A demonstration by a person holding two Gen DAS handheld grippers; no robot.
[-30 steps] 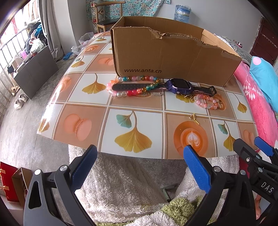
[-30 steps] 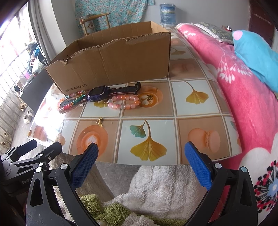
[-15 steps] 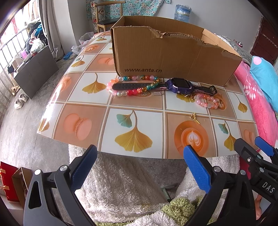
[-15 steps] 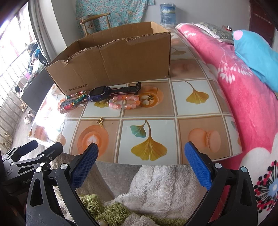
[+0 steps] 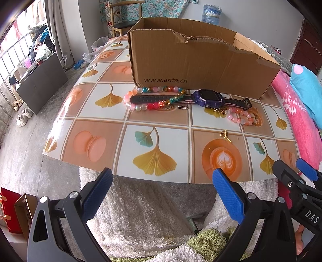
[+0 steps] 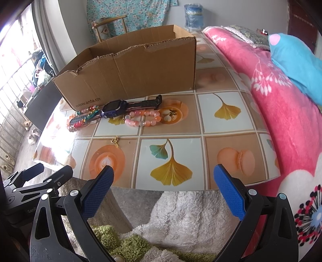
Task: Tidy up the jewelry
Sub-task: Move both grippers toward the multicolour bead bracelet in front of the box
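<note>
A tiled-pattern table carries an open cardboard box. In front of the box lie a multicoloured bead bracelet, a purple smartwatch, a pink bead bracelet, a small gold charm and a tiny metal spring. My left gripper is open, held off the table's near edge. My right gripper is also open, off the same edge, and shows at the lower right of the left wrist view.
A pink floral blanket and a blue pillow lie right of the table. White and green fluffy rugs cover the floor below the grippers. A wooden chair and a water jug stand behind the box.
Both grippers have drifted slightly closer to the table; nothing on the table has moved.
</note>
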